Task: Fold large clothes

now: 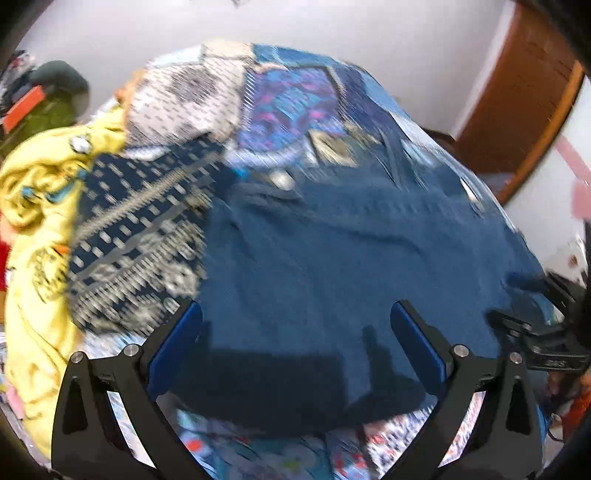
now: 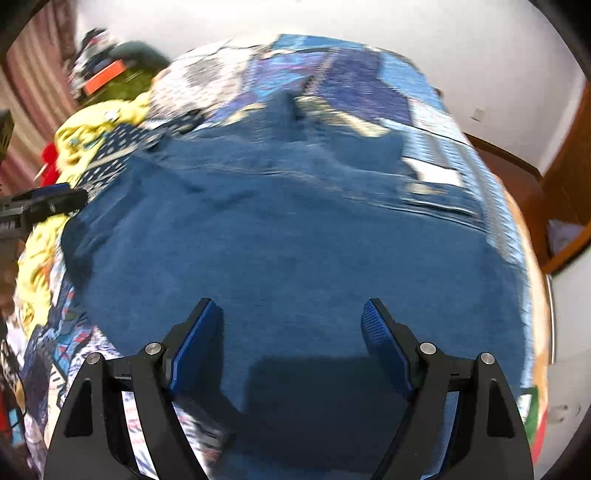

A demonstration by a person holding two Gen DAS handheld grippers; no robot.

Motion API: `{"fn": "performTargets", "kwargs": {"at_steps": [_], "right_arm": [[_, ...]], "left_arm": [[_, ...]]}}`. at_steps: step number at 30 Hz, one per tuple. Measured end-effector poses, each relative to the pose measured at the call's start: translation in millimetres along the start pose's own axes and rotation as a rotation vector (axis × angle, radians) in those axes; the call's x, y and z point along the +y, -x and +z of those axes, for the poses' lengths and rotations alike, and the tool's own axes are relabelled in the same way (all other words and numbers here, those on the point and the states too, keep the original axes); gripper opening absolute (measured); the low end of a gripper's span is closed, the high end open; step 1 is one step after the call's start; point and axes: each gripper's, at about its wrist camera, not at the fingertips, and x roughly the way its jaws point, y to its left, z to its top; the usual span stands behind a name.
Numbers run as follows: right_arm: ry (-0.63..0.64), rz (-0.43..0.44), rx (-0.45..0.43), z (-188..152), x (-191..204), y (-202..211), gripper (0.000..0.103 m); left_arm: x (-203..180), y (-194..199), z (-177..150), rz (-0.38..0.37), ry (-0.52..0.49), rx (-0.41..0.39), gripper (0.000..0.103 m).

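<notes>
Crumpled yellow printed garment [image 1: 33,206] and navy white-patterned cloth [image 1: 140,236] heaped left, likely awaiting turn. Large plain blue knit garment [image 2: 295,240] spread flat mid-bed, ready for folding. Left hand-held gripper [image 1: 295,317] wide, empty; right hand-held gripper [image 2: 291,314] wide, empty above it. Patchwork-print bedspread [image 1: 295,99] beneath; white wall [image 2: 332,22], brown wooden door frame [image 1: 524,99] right.

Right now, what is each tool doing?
Left tool: open, holding nothing, above the blue garment.
Right tool: open, holding nothing.
</notes>
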Motion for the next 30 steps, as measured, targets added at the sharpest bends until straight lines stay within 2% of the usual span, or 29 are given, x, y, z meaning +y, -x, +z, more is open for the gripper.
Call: {"fn": "performTargets", "kwargs": {"at_steps": [3, 5, 10, 12, 16, 19, 22, 24, 26, 28, 30], "right_arm": [[0.009, -0.009, 0.012, -0.6, 9.7, -12.6, 0.079], [-0.032, 0.020, 0.016, -1.9, 1.3, -13.7, 0.081], [-0.130, 0.032, 0.036, -15.9, -31.2, -3.4, 0.084], [-0.147, -0.022, 0.044, -25.1, -42.3, 4.3, 0.084], [-0.184, -0.070, 0.022, -44.3, -67.3, 25.5, 0.084], [-0.215, -0.086, -0.004, -58.2, -85.0, 42.9, 0.084], [-0.275, -0.022, -0.044, -71.5, -99.2, 56.1, 0.084], [-0.298, -0.073, -0.050, -79.1, -100.9, 61.4, 0.084], [-0.314, -0.154, -0.011, -84.5, -102.5, 58.2, 0.084], [-0.353, -0.090, -0.006, -91.1, -108.0, 56.7, 0.084], [-0.403, -0.057, 0.009, -93.1, -114.2, 56.4, 0.084]], "left_arm": [[-12.8, -12.7, -21.9, 0.031, -0.048, 0.035, 0.103], [-14.2, -14.0, -31.9, 0.049, -0.056, 0.031, 0.103], [7.5, -12.4, -40.6, 0.032, 0.032, 0.028, 0.103], [13.6, -7.0, -43.3, 0.049, 0.054, 0.020, 0.103], [25.1, 1.4, -49.2, 0.080, 0.089, 0.011, 0.103], [46.5, 8.1, -58.2, 0.092, 0.169, 0.007, 0.103], [66.8, 9.8, -68.7, 0.069, 0.260, 0.016, 0.103], [78.0, 11.3, -77.0, 0.076, 0.311, 0.026, 0.103], [84.4, 12.3, -83.3, 0.108, 0.333, 0.039, 0.103], [92.8, 14.5, -92.4, 0.113, 0.370, 0.055, 0.103], [96.6, 21.0, -99.4, 0.083, 0.410, 0.050, 0.103]]}}
